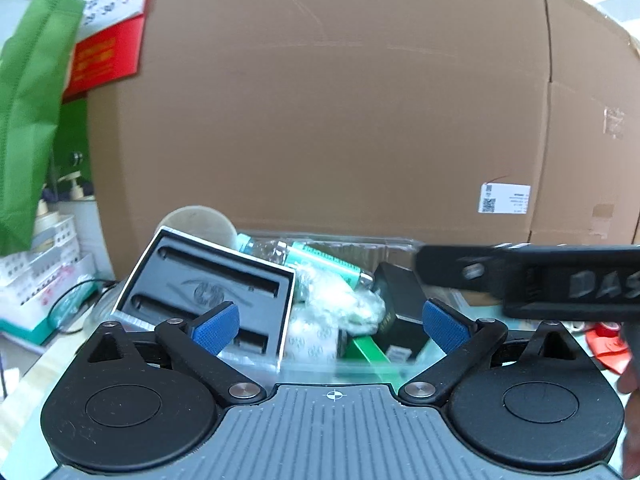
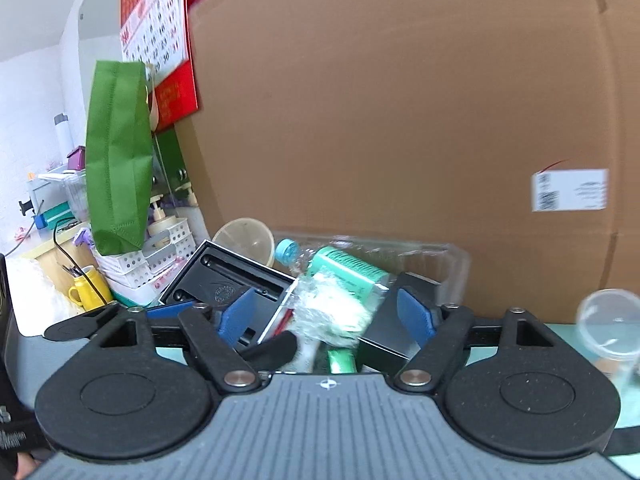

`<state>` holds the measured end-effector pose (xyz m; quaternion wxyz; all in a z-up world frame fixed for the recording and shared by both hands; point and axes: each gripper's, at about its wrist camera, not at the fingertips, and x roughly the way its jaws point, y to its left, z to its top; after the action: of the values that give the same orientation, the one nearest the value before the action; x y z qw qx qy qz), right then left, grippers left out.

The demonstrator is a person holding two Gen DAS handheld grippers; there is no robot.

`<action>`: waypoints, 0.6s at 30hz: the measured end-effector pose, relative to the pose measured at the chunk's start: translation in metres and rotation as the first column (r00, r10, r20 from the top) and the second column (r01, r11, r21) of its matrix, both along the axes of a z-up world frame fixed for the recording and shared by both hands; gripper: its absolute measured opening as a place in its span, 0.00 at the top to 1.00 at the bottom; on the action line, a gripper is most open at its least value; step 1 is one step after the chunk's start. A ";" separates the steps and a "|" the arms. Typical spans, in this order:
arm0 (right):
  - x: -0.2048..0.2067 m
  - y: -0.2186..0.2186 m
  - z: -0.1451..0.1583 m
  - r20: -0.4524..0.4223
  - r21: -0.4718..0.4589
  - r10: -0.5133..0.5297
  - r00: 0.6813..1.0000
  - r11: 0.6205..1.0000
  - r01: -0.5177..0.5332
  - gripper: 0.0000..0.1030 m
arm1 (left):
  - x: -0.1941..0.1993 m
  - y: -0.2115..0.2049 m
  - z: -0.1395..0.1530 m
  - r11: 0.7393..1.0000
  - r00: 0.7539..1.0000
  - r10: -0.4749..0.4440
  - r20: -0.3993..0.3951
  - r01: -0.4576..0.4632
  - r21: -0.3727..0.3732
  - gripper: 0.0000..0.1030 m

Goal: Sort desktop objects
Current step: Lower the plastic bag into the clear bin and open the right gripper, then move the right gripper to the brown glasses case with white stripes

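Both our grippers, left gripper point(image 1: 331, 326) and right gripper point(image 2: 326, 314), gape apart, holding nothing; the clear bin point(image 2: 452, 264) lies straight ahead, equally near.

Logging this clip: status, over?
Left gripper and right gripper open, empty. Clear plastic bin piled: black foam tray, crumpled wrap. Nothing blocking.

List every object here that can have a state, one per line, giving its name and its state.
left gripper: open, empty
right gripper: open, empty
clear plastic bin: full, items piled in
black foam tray: tilted, slots empty
water bottle: capped, lying down
yellow mug: upright, holding pens
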<state>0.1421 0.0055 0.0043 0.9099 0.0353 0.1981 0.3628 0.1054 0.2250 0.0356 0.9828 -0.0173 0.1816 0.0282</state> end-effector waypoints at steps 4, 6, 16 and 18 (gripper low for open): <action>-0.021 -0.033 -0.002 0.021 -0.004 -0.045 0.999 0.999 0.045 0.06 | -0.024 -0.010 -0.002 1.000 1.000 0.006 -0.002 -0.006 -0.012 0.00; -0.030 -0.051 -0.004 0.028 -0.014 -0.072 0.997 0.997 0.072 0.04 | -0.032 -0.019 -0.007 1.000 1.000 -0.005 -0.012 0.005 -0.025 0.00; -0.056 -0.134 -0.040 -0.002 -0.089 -0.232 0.973 0.969 0.230 0.00 | -0.043 -0.082 -0.041 0.997 0.994 -0.075 -0.080 0.075 -0.010 0.00; -0.059 -0.149 -0.051 -0.004 -0.100 -0.261 0.965 0.961 0.259 0.00 | -0.042 -0.093 -0.047 0.996 0.992 -0.088 -0.090 0.089 0.007 0.00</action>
<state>0.0833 -0.1438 -0.0469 0.9486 0.0191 0.2173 0.2294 0.0631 0.1318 -0.0113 0.9741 -0.0027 0.2258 -0.0138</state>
